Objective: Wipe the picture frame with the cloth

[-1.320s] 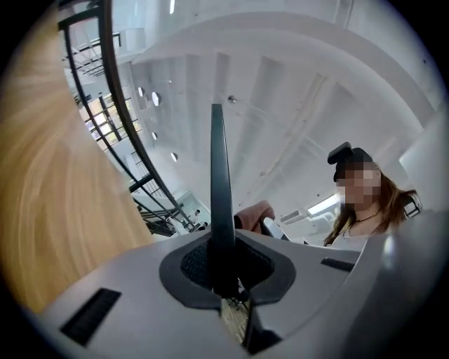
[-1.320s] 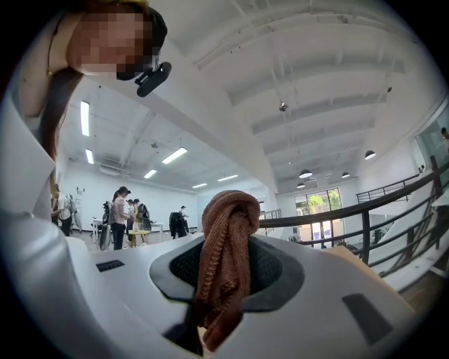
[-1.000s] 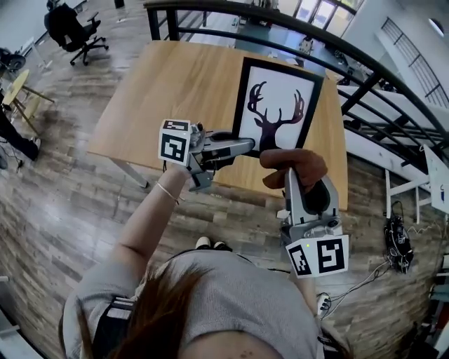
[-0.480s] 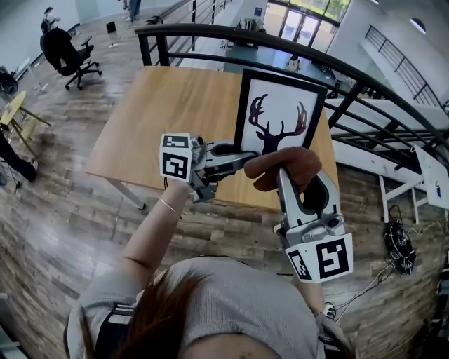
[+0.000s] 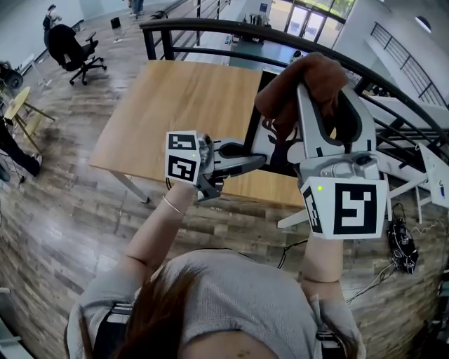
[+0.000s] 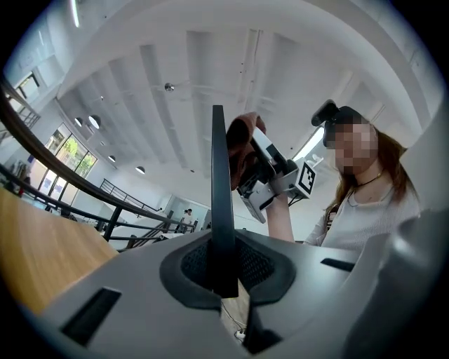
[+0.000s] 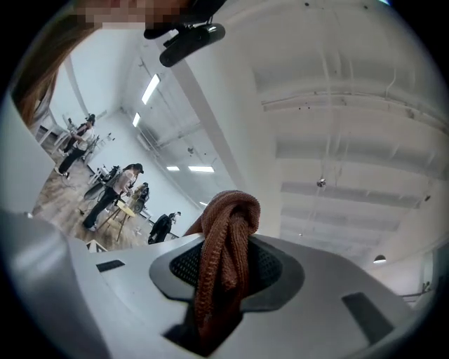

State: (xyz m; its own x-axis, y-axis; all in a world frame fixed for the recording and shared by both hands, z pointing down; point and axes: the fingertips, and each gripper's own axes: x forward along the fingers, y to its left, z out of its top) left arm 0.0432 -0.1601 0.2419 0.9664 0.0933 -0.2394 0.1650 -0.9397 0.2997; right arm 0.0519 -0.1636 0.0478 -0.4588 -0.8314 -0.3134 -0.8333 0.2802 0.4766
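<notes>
All three views are brightly and evenly lit. In the head view, daylight is admitted through the windows [image 5: 309, 12] at the far side, and a pale sheen is thrown on the wooden floor [image 5: 49, 203] at the left. Straight lines are bowed towards the edges, as is seen on the railing [image 5: 231, 26]. Both gripper views are enclosed by a dark circular vignette. Ceiling lamps [image 6: 93, 121] and strip lights [image 7: 150, 88] are recorded as blown-out spots. The knit of the cloth [image 7: 224, 259] is rendered sharply.

Rust-brown ribbed cloth [image 7: 224, 238], black picture frame [image 6: 222, 210], honey-toned wood-grain table [image 5: 182, 105], grey-brown plank floor [image 5: 63, 210]
</notes>
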